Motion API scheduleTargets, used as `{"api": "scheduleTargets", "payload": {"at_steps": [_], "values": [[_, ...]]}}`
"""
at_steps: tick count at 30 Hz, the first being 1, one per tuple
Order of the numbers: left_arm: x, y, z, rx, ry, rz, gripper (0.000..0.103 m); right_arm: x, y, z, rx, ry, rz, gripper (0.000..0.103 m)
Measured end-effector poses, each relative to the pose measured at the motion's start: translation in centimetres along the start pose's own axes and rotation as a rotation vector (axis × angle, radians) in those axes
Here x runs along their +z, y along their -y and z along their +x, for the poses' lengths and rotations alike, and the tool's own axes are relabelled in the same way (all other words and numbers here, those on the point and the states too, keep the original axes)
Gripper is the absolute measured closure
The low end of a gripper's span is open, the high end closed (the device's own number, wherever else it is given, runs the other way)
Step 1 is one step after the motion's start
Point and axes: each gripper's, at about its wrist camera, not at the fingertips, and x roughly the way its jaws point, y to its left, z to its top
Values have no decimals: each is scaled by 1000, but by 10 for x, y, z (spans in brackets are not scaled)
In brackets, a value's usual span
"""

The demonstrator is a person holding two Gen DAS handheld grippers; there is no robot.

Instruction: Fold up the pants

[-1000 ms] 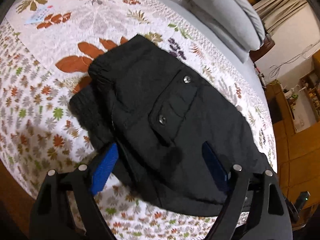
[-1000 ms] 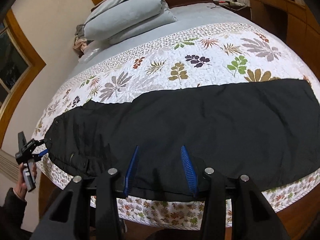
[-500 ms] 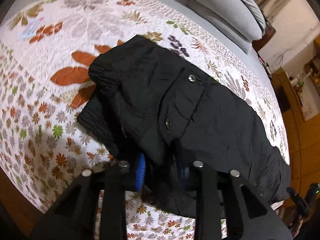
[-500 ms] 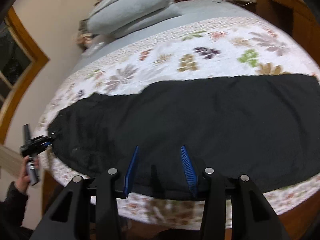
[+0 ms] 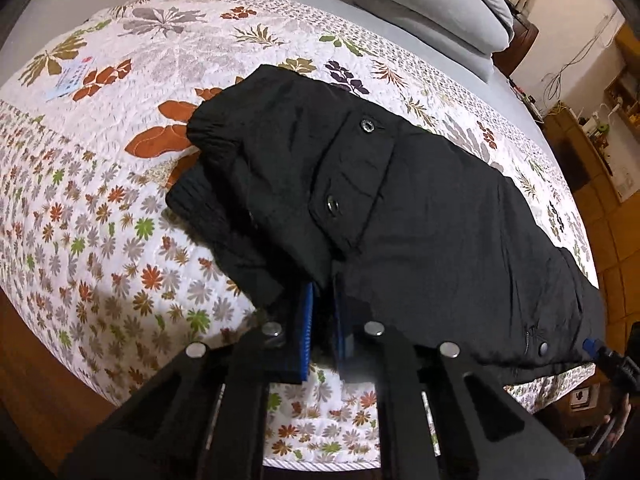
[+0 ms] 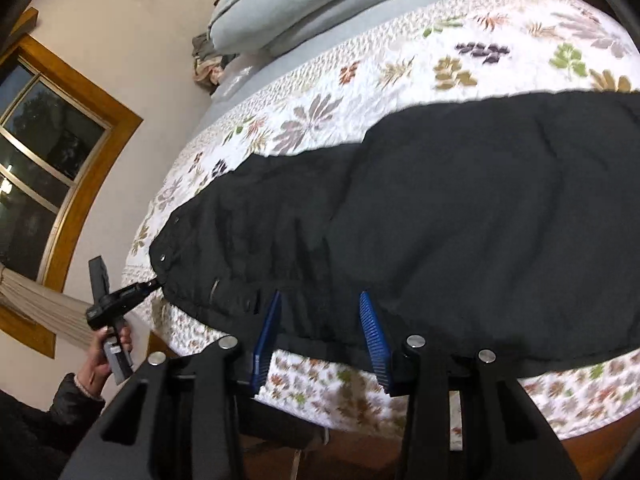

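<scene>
Black pants (image 5: 420, 208) lie lengthwise along the near edge of the bed; they also show in the right wrist view (image 6: 460, 216). The waist end with snap buttons and a flap pocket is in the left wrist view. My left gripper (image 5: 323, 300) is shut on the near waist edge of the pants, fabric pinched between its blue pads. It also shows in the right wrist view (image 6: 154, 282), at the pants' left end. My right gripper (image 6: 320, 304) is open, its blue fingers (image 6: 370, 320) straddling the near edge of the pant leg.
The floral quilt (image 5: 120, 216) covers the bed; its near edge drops to the wooden floor (image 6: 592, 456). Grey pillows (image 6: 292, 4) lie at the head. A window (image 6: 44, 168) is on the left wall. Shelves and cables (image 5: 592, 120) stand at far right.
My left gripper went from open around the waist edge to shut on it. My right gripper stayed open and shifted along the pant leg's edge; its view tilted.
</scene>
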Motion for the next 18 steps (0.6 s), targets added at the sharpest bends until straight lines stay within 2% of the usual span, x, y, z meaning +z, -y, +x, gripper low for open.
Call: {"api": "scheduleTargets", "payload": {"at_steps": [3, 6, 8, 9, 10, 11, 12, 13, 14, 16, 18], "values": [[-1, 15, -10, 48, 36, 42, 95, -5, -13, 13, -18, -24, -50, 60], [-6, 29, -24, 84, 88, 67, 95, -9, -14, 14, -101, -26, -73, 60], [-11, 43, -33, 89, 115, 116, 95, -10, -9, 0, -175, 3, -87, 60], [-15, 54, -41, 117, 146, 151, 95, -10, -4, -10, -212, 19, -85, 60], [-19, 62, -47, 136, 176, 167, 88, -10, 0, -18, -232, 28, -81, 60], [-23, 69, -52, 144, 204, 181, 67, -12, 5, -27, -262, 36, -76, 60], [-28, 80, -58, 148, 243, 203, 54, -13, 11, -36, -301, 45, -71, 60], [-31, 93, -62, 160, 281, 228, 29, -14, 19, -48, -358, 59, -71, 60], [-33, 103, -65, 174, 309, 246, 18, -16, 26, -58, -395, 76, -67, 60], [-36, 135, -64, 149, 365, 323, 17, -17, 47, -82, -467, 121, -21, 60], [-34, 164, -54, 90, 340, 378, 16, -20, 76, -110, -515, 179, 61, 60]]}}
